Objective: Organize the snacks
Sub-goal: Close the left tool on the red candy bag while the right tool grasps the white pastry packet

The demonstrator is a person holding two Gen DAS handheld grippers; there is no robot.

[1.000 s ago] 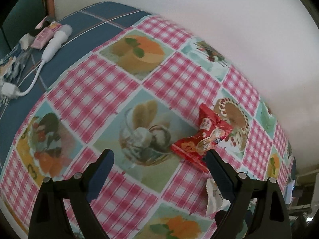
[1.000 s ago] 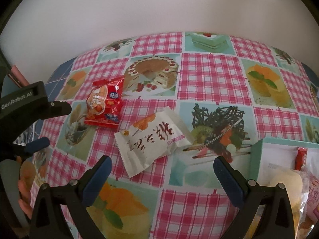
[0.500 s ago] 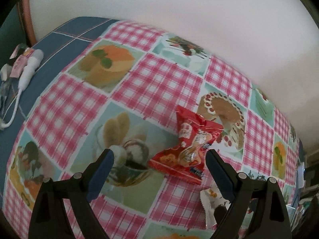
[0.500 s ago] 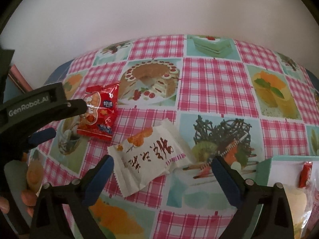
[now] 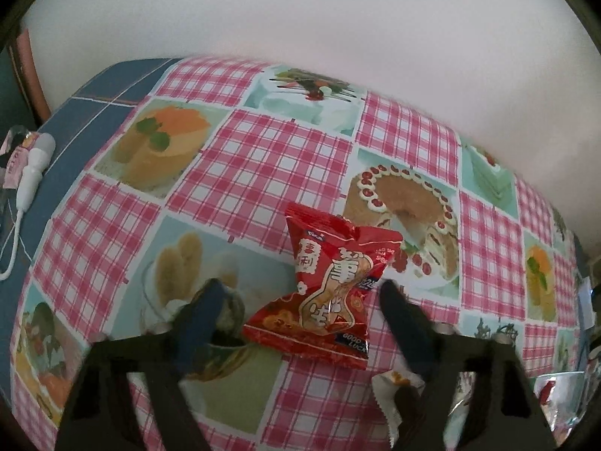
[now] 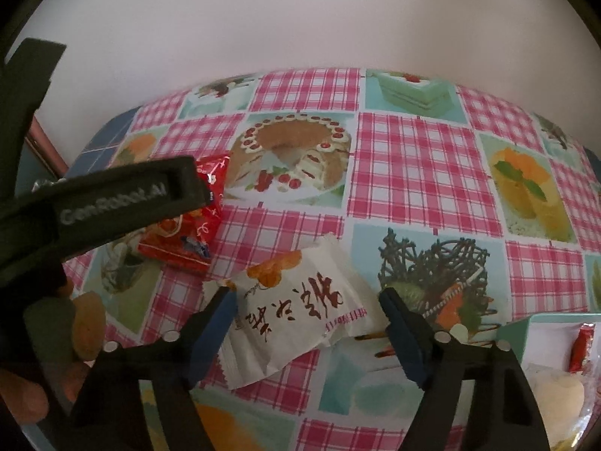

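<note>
Two pickups at once, one snack per gripper. Left gripper (image 5: 300, 293) angled down over red snack packet (image 5: 323, 289) lying flat on checked counter (image 5: 263, 161); fingers (image 5: 204, 310) closing with packet between them, not yet pressing it. Right gripper (image 6: 306, 312) same story over white snack packet (image 6: 296, 312): fingers (image 6: 216, 319) closing either side, left one at packet's edge, no squeeze visible. Both packets loose near counter middle, close together, probably meant for box (image 6: 520, 334) at right edge, already stocked with snacks. Box cut off by frame, contents blurry, only a small red wrapper (image 6: 582, 345) readable. Red packet half hidden behind left gripper body in right view. White packet just a corner in left view. White cabled gadget (image 5: 35, 173) at far left, unclear. Hand (image 6: 22, 394) partly seen, lower left.
</note>
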